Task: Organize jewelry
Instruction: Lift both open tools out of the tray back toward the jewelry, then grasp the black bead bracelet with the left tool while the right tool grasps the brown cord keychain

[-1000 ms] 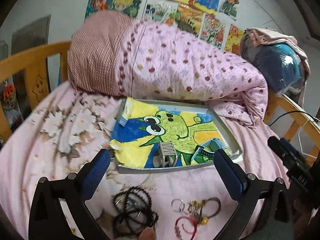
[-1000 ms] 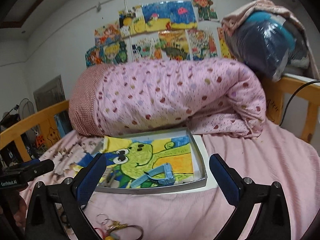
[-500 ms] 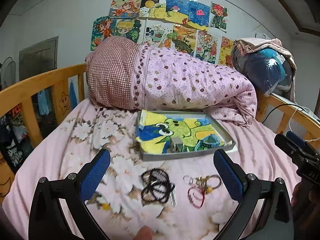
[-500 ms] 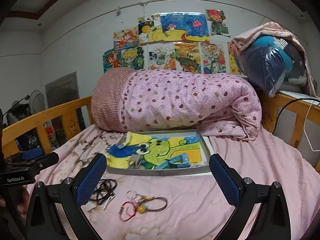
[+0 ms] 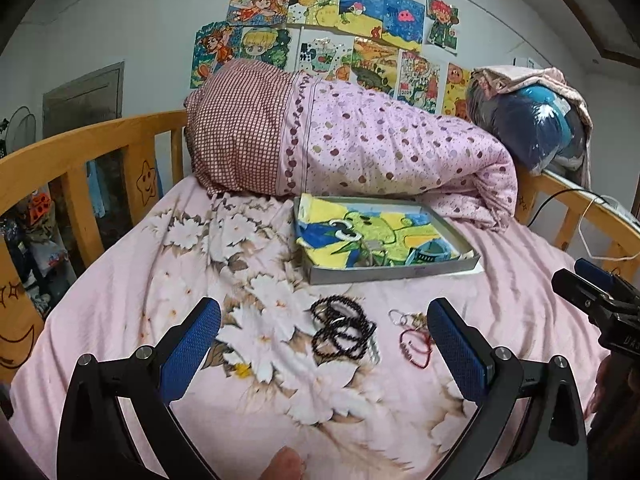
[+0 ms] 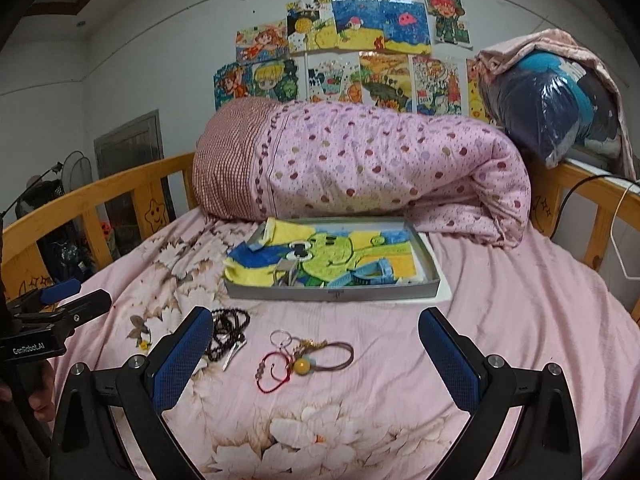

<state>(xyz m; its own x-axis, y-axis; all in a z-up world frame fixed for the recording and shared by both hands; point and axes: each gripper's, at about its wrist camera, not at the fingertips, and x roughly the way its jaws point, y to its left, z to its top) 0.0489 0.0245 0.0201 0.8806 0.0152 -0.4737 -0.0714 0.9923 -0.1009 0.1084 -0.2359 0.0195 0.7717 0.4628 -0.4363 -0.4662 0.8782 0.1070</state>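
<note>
A grey tray point(image 5: 394, 273) point(image 6: 332, 293) lined with a cartoon towel sits mid-bed and holds a grey hair claw point(image 5: 374, 249) and a blue watch point(image 6: 370, 274). In front of it on the sheet lie black bead bracelets point(image 5: 342, 330) point(image 6: 229, 330), a red cord bracelet point(image 5: 416, 346) point(image 6: 274, 370), a key ring point(image 6: 281, 337) and a brown cord with a yellow bead point(image 6: 320, 358). My left gripper point(image 5: 324, 344) hangs open above the black beads. My right gripper point(image 6: 312, 354) is open over the red and brown cords. Neither holds anything.
A rolled pink dotted quilt point(image 5: 360, 148) lies behind the tray. Wooden bed rails point(image 5: 80, 168) run along the left and right sides. A bagged blue bundle point(image 6: 552, 108) sits on the right rail, with cables point(image 6: 624, 236) beside it. Drawings cover the wall.
Both grippers have pulled back and risen from the tray. The loose jewelry now shows fully between the fingers. Both stay open.
</note>
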